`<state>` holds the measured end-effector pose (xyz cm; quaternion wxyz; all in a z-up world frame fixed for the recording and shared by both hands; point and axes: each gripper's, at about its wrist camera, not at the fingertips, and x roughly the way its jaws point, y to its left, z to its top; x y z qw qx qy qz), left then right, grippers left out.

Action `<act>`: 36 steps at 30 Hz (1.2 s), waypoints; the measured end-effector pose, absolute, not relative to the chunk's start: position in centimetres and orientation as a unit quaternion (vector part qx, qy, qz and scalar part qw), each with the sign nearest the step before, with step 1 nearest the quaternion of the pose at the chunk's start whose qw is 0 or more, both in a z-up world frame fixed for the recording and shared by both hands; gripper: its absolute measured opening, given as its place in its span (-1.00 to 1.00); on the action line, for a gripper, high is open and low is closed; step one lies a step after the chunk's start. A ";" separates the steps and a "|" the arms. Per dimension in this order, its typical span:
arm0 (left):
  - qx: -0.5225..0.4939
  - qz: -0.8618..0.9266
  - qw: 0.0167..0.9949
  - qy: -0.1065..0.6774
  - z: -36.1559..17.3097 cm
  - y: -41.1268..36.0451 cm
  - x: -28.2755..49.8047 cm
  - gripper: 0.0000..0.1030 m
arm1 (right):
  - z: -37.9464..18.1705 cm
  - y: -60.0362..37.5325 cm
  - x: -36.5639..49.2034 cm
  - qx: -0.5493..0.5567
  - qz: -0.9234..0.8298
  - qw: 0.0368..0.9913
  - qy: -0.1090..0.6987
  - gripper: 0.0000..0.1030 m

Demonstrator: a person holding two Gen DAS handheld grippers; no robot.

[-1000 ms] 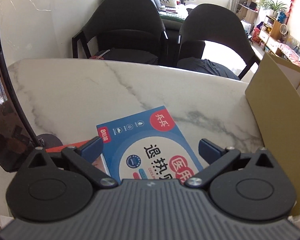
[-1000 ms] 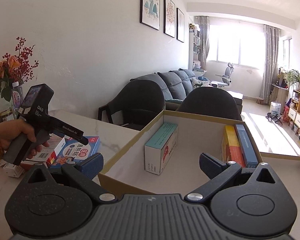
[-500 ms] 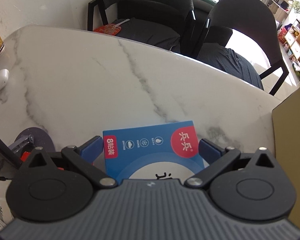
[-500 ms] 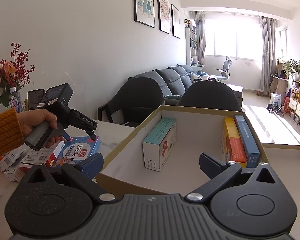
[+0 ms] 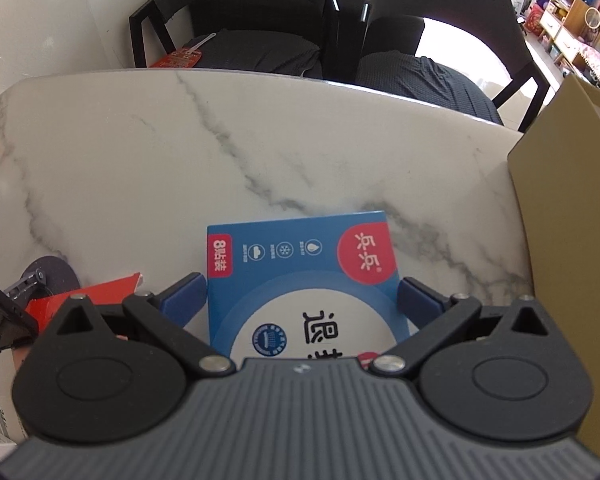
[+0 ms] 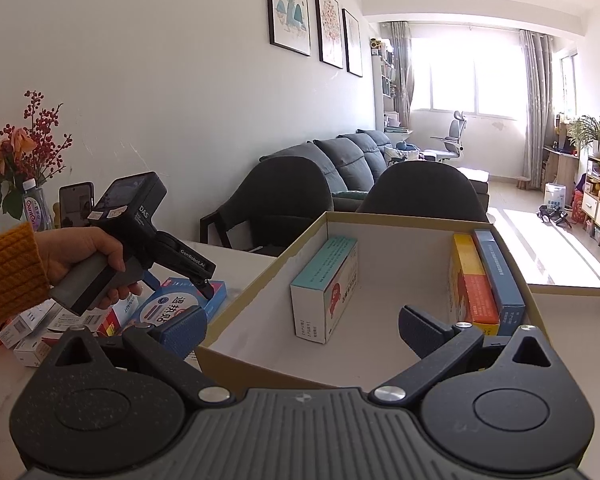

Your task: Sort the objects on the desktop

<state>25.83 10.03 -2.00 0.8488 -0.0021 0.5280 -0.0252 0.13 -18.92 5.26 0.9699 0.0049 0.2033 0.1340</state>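
Your left tool (image 5: 300, 300) body covers the near half of the blue box (image 5: 300, 264), so only part of its lettering reads. Whether the pads (image 5: 184, 296) press its sides, you cannot tell. The red box (image 5: 88, 300) at the counter's (image 5: 220, 152) left edge is mostly hidden. The cardboard box (image 5: 572, 208) is cut off by the right border. From the right wrist, the small cartons (image 6: 32, 328) under your left hand (image 6: 80, 256) are too small to read.

Left gripper (image 5: 300, 296) angled downward, fingers (image 5: 182, 298) spread, right gripper (image 6: 300, 330) level, spread
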 end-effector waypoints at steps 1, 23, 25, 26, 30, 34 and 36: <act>0.003 -0.024 0.849 0.528 -2.0 9.8 25.6 1.00 | 5.3 -18.9 0.2 0.003 0.134 0.970 0.203 0.99; 0.069 0.017 0.865 0.498 -3.1 6.4 24.0 0.99 | 6.1 -18.5 -1.0 0.012 0.144 0.970 0.193 0.99; 0.051 0.008 0.868 0.494 -2.9 7.1 23.9 0.99 | 6.0 -18.5 -0.9 0.012 0.145 0.970 0.194 0.99; 0.042 0.003 0.869 0.493 -2.8 7.4 23.9 0.99 | 6.0 -18.5 -0.9 0.011 0.145 0.970 0.195 0.99; 0.013 -0.018 0.876 0.482 -2.4 8.5 23.4 0.98 | 6.1 -18.3 -0.7 0.005 0.148 0.970 0.193 0.99; -0.002 -0.037 0.882 0.470 -2.2 9.2 22.6 0.89 | 6.2 -17.6 0.1 -0.003 0.161 0.966 0.200 0.99; -0.017 -0.044 0.886 0.461 -2.1 10.0 22.4 0.73 | 6.5 -17.2 0.9 -0.004 0.174 0.962 0.209 0.99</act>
